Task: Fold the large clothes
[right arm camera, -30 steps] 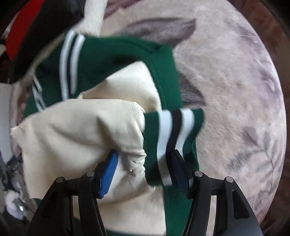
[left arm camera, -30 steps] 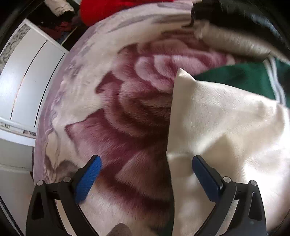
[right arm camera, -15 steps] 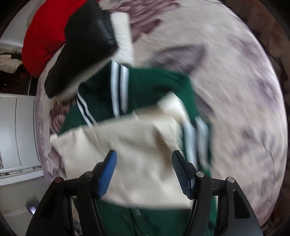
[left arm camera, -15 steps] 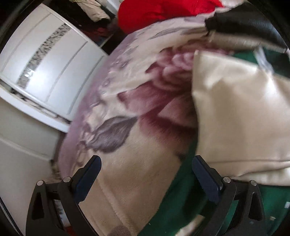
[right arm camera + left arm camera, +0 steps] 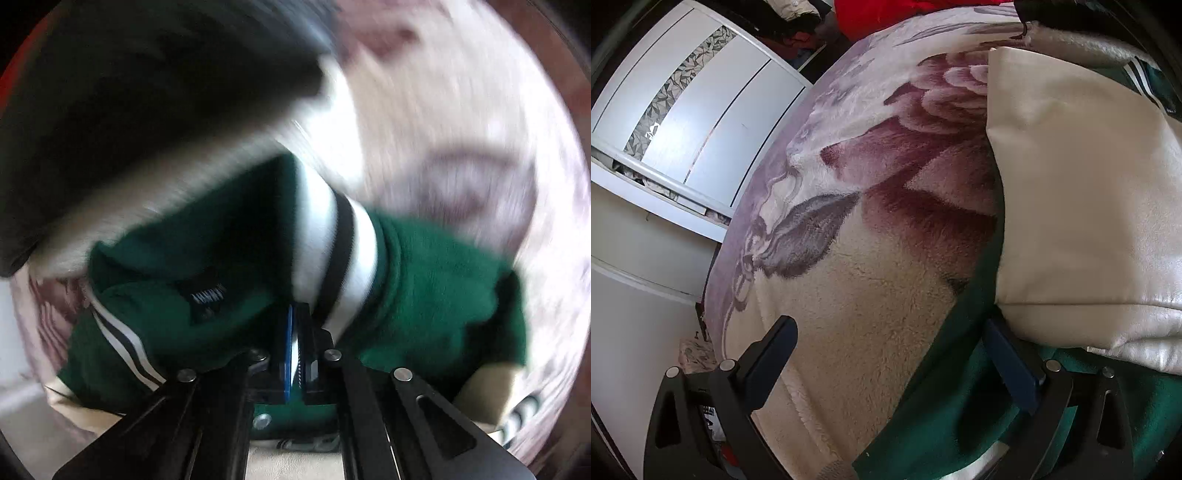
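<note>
the right gripper (image 5: pixel 295 332) points down at the green jacket (image 5: pixel 424 280), its blue pads pressed together; whether any cloth is caught between them cannot be told, though a thin white sliver shows in the slit. just past the fingertips runs the jacket's white and black striped collar (image 5: pixel 340 240), with a dark neck label (image 5: pixel 207 295) to the left. a black garment (image 5: pixel 147 92) with a pale fleecy edge lies on the far left, blurred. the left gripper (image 5: pixel 897 354) hangs with its jaws spread wide and nothing between them, over the flowered fleece blanket (image 5: pixel 871 258). its right finger is near the jacket's green hem and the folded cream sleeve (image 5: pixel 1082 206). a white wardrobe (image 5: pixel 683 110) stands on the left.
</note>
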Tool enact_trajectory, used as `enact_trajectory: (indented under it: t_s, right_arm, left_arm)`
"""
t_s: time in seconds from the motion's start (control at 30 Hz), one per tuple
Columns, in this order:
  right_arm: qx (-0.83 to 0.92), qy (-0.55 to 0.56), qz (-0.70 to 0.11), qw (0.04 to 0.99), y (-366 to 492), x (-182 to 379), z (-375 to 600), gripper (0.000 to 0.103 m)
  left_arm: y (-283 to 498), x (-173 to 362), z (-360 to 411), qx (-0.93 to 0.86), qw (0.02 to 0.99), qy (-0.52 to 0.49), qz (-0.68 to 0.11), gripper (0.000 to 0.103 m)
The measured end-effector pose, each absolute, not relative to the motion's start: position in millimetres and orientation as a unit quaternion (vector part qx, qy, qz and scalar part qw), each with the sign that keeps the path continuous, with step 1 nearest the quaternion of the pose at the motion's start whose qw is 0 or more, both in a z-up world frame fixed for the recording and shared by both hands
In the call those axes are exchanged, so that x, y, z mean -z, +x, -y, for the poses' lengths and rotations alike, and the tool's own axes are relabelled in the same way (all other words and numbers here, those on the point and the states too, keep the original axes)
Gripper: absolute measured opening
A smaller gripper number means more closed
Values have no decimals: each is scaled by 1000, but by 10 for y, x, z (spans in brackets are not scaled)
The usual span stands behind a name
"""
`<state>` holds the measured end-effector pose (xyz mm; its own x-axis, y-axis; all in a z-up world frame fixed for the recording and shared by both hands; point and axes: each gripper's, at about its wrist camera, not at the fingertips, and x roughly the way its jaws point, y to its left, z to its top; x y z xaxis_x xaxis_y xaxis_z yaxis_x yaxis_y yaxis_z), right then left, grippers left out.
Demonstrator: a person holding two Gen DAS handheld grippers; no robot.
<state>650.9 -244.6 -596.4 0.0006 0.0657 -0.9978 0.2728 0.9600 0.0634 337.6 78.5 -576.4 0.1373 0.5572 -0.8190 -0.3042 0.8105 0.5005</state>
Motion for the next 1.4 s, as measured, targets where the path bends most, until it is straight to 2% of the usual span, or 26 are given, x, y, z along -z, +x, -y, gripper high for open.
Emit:
enact_trajectory:
  t_s: [0.1, 0.23, 0.3, 0.33, 0.37, 0.53, 0.63, 0.73, 0.8, 0.87, 0.9, 0.93, 1.17, 1.4]
  right_arm:
    - [67, 78, -652, 751, 6796, 5627, 2342, 0]
    - [33, 143, -690, 708, 7050, 5601, 2355, 1]
    - [-12, 160, -715, 680, 6913, 5563, 2274, 15]
    - [-23, 153, -727, 669, 6797, 5551, 2245, 41]
    - [-16, 145, -731, 666, 6699, 5536, 2259, 60]
    - [59, 165, -743, 646, 6220, 5733, 2593, 61]
    - [74, 225, -739, 631, 6209, 5955, 2717, 61]
    - [84, 189, -756, 621, 6229, 6229, 2631, 63]
    - [102, 167, -755, 625, 6196, 6238, 2571, 55]
    - [125, 153, -749, 632, 6164, 6127, 2573, 23]
    - [130, 159, -744, 635, 6133, 6082, 2605, 19]
    - [131, 170, -738, 640, 6100, 6026, 2649, 6]
    - [122, 163, -699, 686, 6200, 5629, 2605, 6]
    - [136, 187, -699, 677, 6260, 5734, 2578, 7]
  left_arm:
    - [3375, 5727, -825, -279, 750, 101, -591, 103]
    - [3365, 5603, -861, -275, 753, 100, -589, 103]
    - [3337, 5496, -858, -284, 757, 108, -578, 103]
    - [3326, 5439, -829, -289, 759, 120, -570, 103]
    - [3327, 5407, -793, -295, 759, 137, -564, 103]
    - [3294, 5500, -328, -289, 751, 262, -533, 103]
    - [3231, 5710, -141, -264, 741, 287, -546, 103]
    - [3194, 5847, -93, -251, 730, 281, -570, 103]
    - [3188, 5845, -119, -251, 729, 270, -576, 103]
    - [3174, 5802, -153, -253, 733, 262, -574, 103]
    - [3165, 5793, -156, -254, 734, 259, -574, 103]
    - [3157, 5771, -174, -255, 736, 259, -571, 103]
    - [3119, 5675, -273, -261, 741, 247, -567, 103]
    - [3020, 5623, -339, -253, 745, 231, -572, 103]
